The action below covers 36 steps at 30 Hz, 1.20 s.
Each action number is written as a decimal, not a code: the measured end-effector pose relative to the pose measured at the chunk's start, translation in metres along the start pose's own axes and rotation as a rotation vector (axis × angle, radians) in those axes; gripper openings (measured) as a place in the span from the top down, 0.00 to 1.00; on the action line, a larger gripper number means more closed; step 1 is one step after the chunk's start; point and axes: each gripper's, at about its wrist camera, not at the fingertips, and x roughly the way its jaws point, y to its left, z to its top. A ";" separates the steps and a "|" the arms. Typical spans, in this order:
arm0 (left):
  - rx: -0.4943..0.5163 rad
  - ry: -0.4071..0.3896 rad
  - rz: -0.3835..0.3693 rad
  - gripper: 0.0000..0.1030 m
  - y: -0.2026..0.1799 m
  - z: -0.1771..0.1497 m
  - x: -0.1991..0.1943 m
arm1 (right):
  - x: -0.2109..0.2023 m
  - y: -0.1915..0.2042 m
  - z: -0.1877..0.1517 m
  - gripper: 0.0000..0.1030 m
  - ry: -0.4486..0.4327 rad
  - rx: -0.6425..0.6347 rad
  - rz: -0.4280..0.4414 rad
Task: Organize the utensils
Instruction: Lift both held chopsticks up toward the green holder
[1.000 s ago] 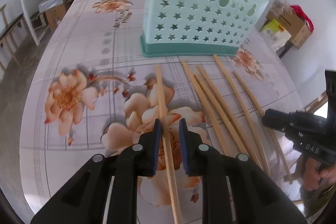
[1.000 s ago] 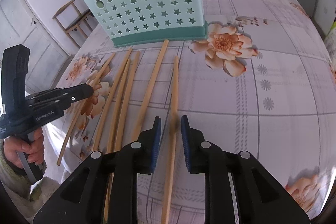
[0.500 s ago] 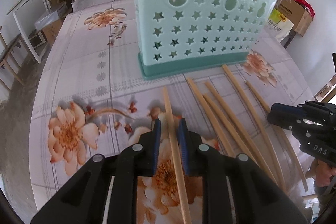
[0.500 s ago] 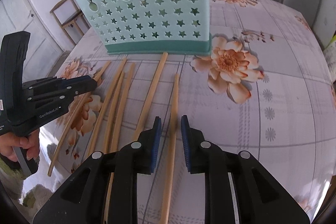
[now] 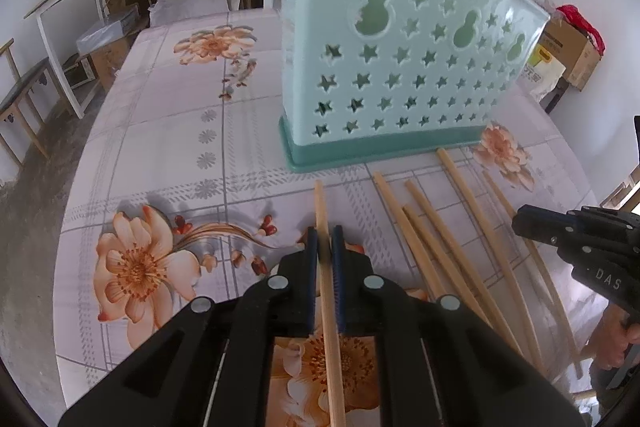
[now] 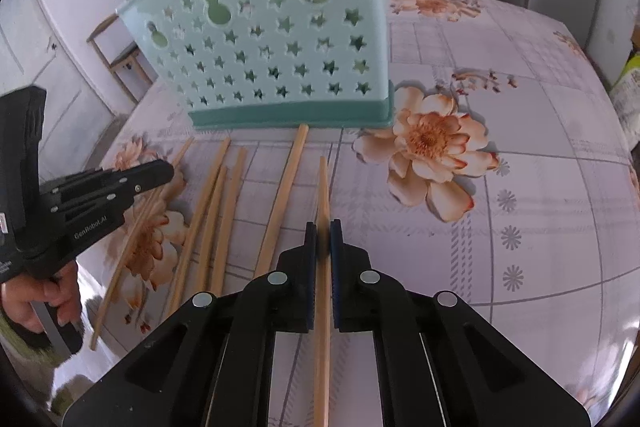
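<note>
Two claws point(image 5: 324, 239) point(image 6: 323, 235), each pinching one chopstick point(image 5: 326, 267) point(image 6: 323, 195) (just closed)

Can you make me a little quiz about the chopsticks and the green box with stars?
1. True or false: the left gripper has its fingers closed on a chopstick.
2. What is the right gripper holding? A) a spoon B) a chopstick C) nothing
3. Fill in: the star holder stands ____ on the flowered tablecloth, behind the chopsticks.

Key:
1. True. Both grippers have just been closing, each with a stick between its fingers.
2. B, the chopstick on the right of the row.
3. Upright. No chopstick shows in it; its inside is not visible.
</note>
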 end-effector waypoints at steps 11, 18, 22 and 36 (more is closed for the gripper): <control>-0.083 -0.149 -0.103 0.94 0.014 0.007 -0.060 | -0.056 -0.006 0.015 0.96 -0.152 0.056 0.042; -0.092 -0.299 -0.184 0.94 0.017 0.011 -0.116 | -0.094 -0.002 0.021 0.96 -0.256 0.069 0.085; -0.086 -0.367 -0.208 0.94 0.017 0.015 -0.140 | -0.106 -0.001 0.023 0.96 -0.296 0.071 0.089; -0.037 -0.534 -0.320 0.94 0.002 0.050 -0.195 | -0.114 -0.007 0.021 0.96 -0.324 0.085 0.090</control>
